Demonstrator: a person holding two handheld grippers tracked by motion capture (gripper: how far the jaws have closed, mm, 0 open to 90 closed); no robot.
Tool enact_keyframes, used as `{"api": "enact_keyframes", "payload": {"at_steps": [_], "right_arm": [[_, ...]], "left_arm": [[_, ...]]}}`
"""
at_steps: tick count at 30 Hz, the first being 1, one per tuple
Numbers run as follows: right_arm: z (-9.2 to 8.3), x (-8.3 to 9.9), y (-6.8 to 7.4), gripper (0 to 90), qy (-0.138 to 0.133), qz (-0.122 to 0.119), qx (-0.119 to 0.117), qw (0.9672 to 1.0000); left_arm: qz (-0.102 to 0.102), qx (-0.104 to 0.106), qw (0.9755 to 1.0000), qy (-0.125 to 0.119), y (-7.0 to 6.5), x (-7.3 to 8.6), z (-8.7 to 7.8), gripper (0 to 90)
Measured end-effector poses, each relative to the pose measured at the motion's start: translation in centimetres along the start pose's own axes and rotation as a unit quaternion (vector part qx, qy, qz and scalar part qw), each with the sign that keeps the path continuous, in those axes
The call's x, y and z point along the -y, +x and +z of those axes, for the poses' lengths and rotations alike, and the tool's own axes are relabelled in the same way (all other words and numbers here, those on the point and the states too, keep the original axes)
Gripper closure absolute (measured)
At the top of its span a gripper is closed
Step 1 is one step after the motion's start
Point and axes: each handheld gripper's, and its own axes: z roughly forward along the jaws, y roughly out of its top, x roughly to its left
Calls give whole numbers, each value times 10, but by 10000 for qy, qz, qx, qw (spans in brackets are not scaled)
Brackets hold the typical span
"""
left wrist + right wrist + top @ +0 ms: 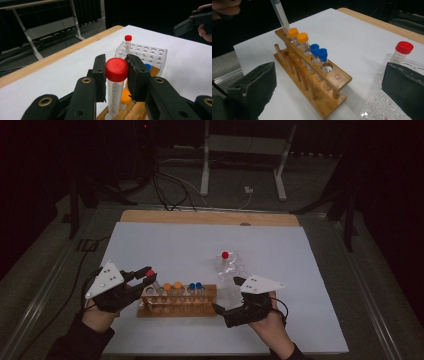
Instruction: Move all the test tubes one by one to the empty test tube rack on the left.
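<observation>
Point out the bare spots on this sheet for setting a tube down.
Free: the white sheet between the wooden rack and the far wooden edge, and right of the clear plastic rack. Crowded: the near strip, where both racks, the left gripper and the right gripper sit.

Left gripper [145, 277] near the table's front-left edge, jaws clamped tight, right gripper [227, 295] near the front edge, jaws spread wide

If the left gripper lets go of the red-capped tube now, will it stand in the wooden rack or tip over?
The red-capped tube is tall and narrow, clamped at its cap by the left gripper. Its lower end seems to enter the wooden rack, so it would probably lean rather than fall. It looks empty, so likely light, and its smooth plastic may slip.
</observation>
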Motion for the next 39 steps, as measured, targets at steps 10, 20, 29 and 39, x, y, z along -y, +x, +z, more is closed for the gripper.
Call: {"api": "enact_keyframes", "payload": {"at_steps": [10,20,29,39], "right_arm": [[0,0,0,0,32,-41,-26,10000],[-1,0,-1,0,15,-40,-44,10000],[-2,-1,-1,0,1,-39,-54,10000],[-3,-1,-1,0,8,-52,-64,10000]], "left_arm": [[-10,-22,9994,340,2,18,18,718],[-85,123,9984,552,3,28,27,718],[-138,156,9975,673,3,34,32,718],[-221,149,9970,720,4,42,36,717]]}}
